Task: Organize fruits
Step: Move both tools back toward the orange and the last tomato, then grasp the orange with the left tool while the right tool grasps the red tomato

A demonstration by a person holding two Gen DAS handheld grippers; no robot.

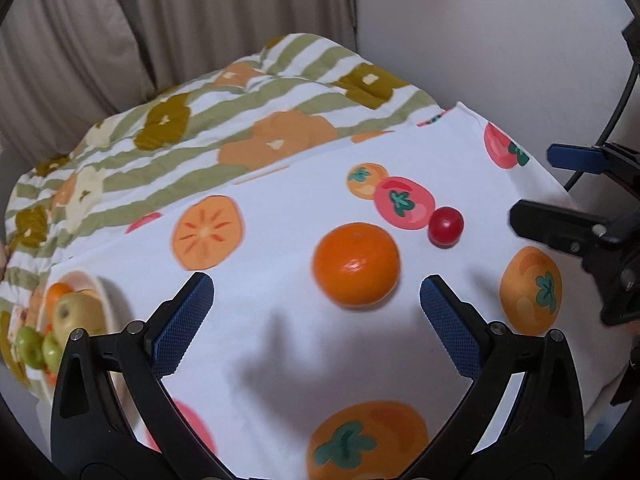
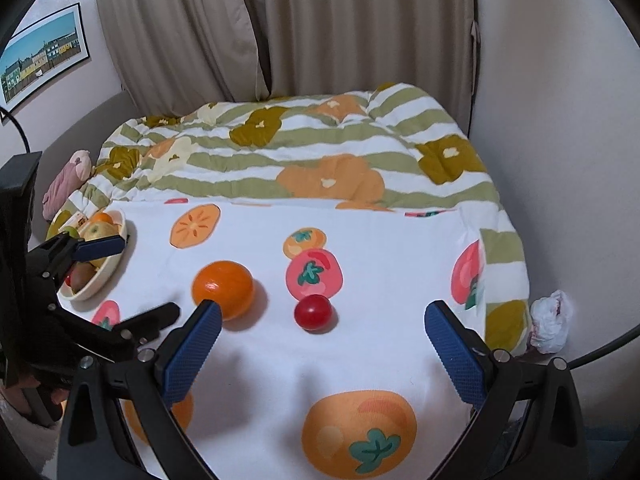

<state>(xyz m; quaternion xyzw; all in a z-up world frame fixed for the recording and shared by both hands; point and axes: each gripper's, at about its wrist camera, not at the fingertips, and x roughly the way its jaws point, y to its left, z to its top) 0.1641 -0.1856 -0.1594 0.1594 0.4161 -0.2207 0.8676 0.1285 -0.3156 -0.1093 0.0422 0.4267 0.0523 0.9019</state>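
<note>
An orange [image 1: 356,264] [image 2: 223,289] lies on the white fruit-print cloth [image 1: 280,320] [image 2: 380,340], with a small red tomato [image 1: 445,226] [image 2: 314,312] to its right. A cream bowl [image 1: 102,292] [image 2: 105,270] at the left holds apples, an orange and green fruits. My left gripper [image 1: 316,292] is open and empty, just short of the orange; it also shows at the left of the right wrist view [image 2: 132,280]. My right gripper [image 2: 322,320] is open and empty, with the tomato just ahead between its fingers; it shows at the right edge of the left wrist view [image 1: 536,184].
A striped flower quilt [image 1: 200,120] [image 2: 320,152] lies beyond the cloth, with curtains [image 2: 280,28] behind. A pink stuffed toy [image 2: 66,180] sits far left. A crumpled white bag [image 2: 552,320] lies off the cloth's right edge by the wall.
</note>
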